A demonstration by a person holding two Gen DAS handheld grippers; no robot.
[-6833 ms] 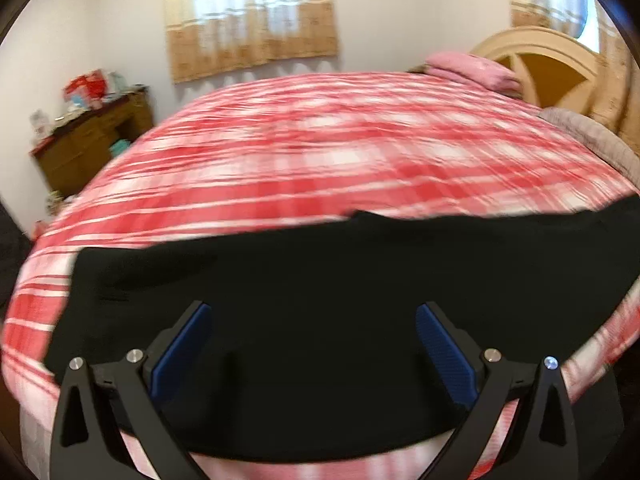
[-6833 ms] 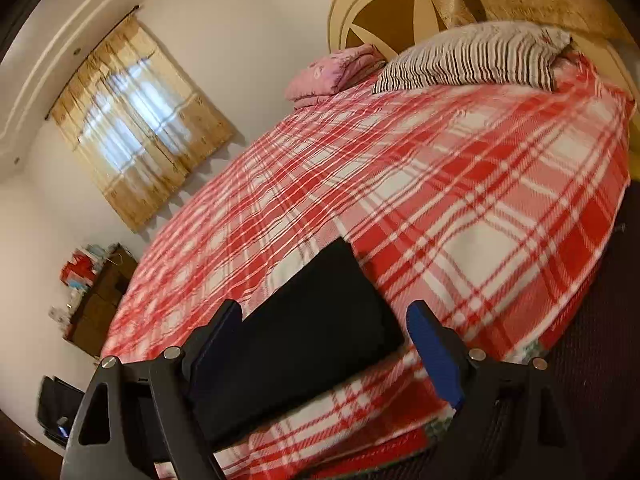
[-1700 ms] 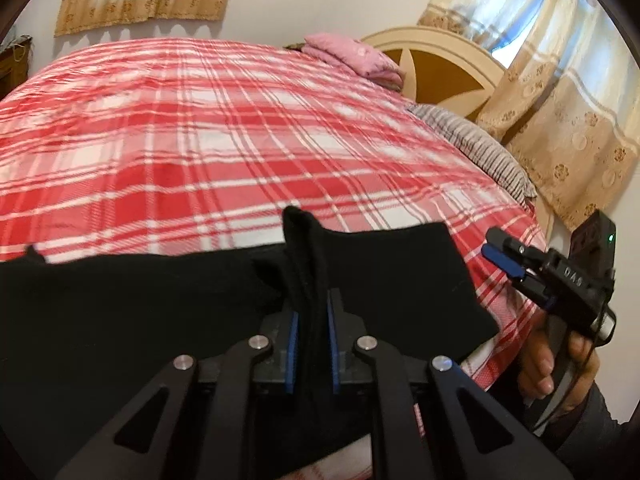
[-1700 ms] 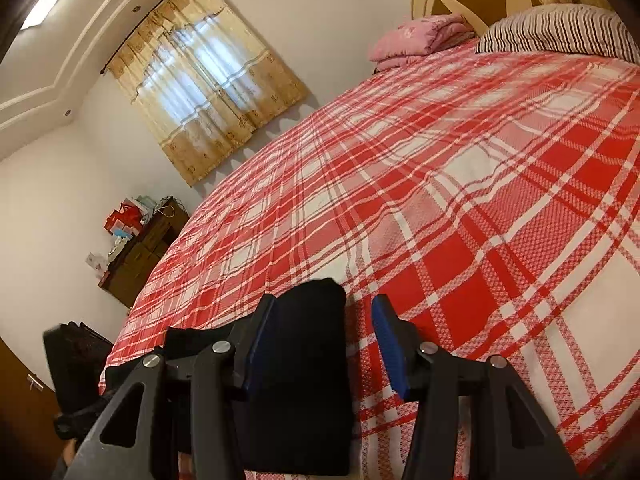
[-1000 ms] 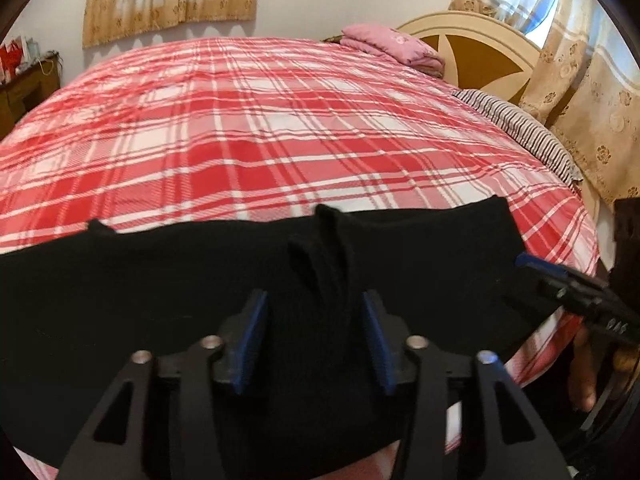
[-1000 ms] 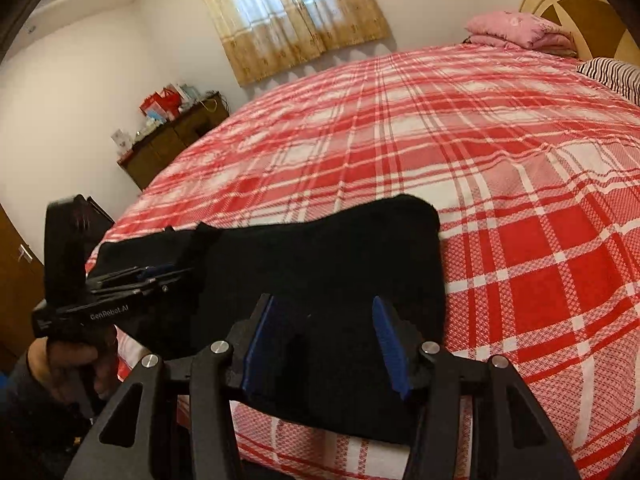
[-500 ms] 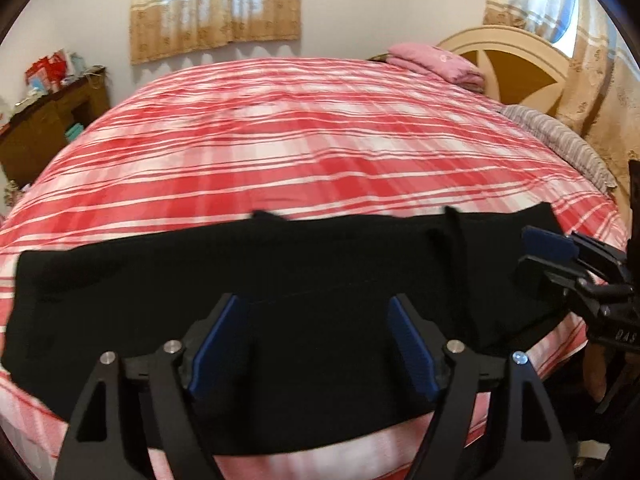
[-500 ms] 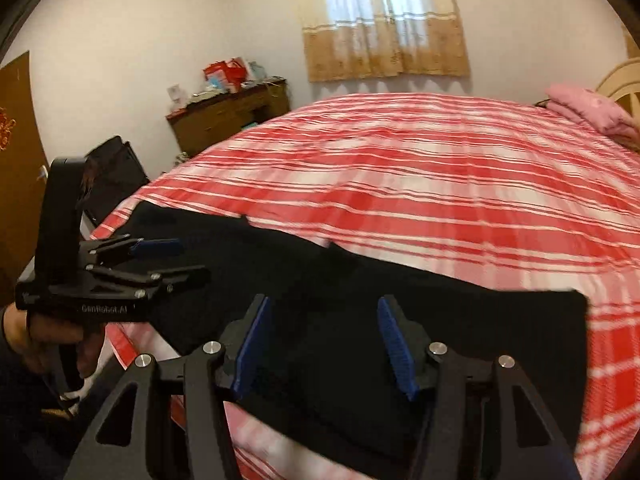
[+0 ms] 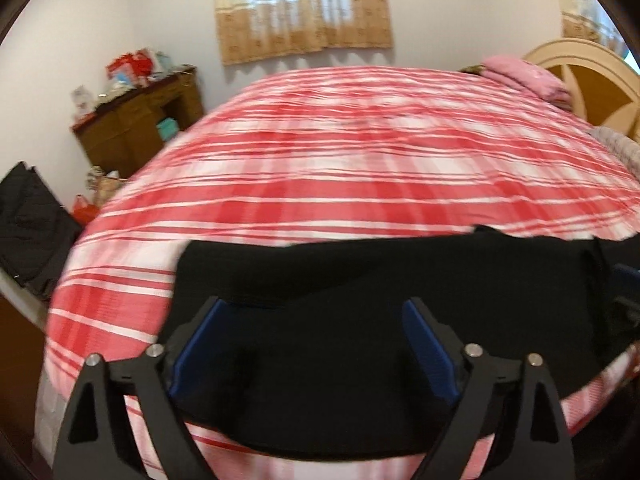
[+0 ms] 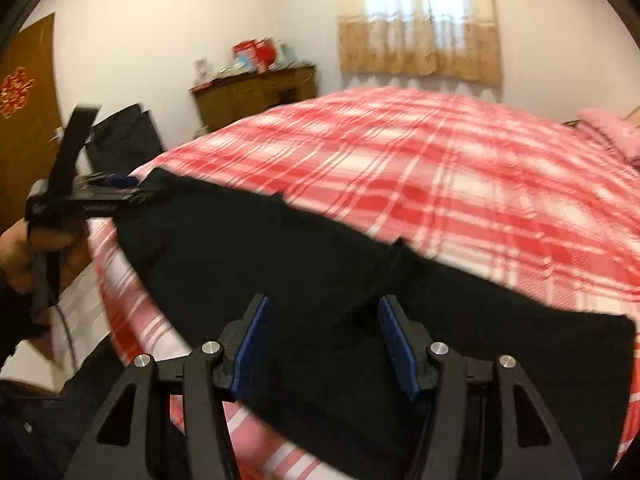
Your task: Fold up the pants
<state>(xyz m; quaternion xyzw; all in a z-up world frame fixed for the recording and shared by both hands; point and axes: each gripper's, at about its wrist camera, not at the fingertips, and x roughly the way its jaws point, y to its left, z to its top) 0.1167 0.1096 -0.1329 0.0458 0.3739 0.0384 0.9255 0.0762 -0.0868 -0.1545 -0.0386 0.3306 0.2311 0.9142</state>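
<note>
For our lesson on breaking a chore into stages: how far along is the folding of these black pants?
Done: the pants lie as one long band along the near edge of the bed. In hand: nothing; the left hand-held gripper, its jaws just opened, and the right hand-held gripper are both open above the cloth. Left: folding that band shorter.

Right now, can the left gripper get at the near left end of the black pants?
Probably yes. The left gripper hangs open over the black fabric pants on the red plaid bedspread, its fingers having just spread, nothing between it and that end.
</note>
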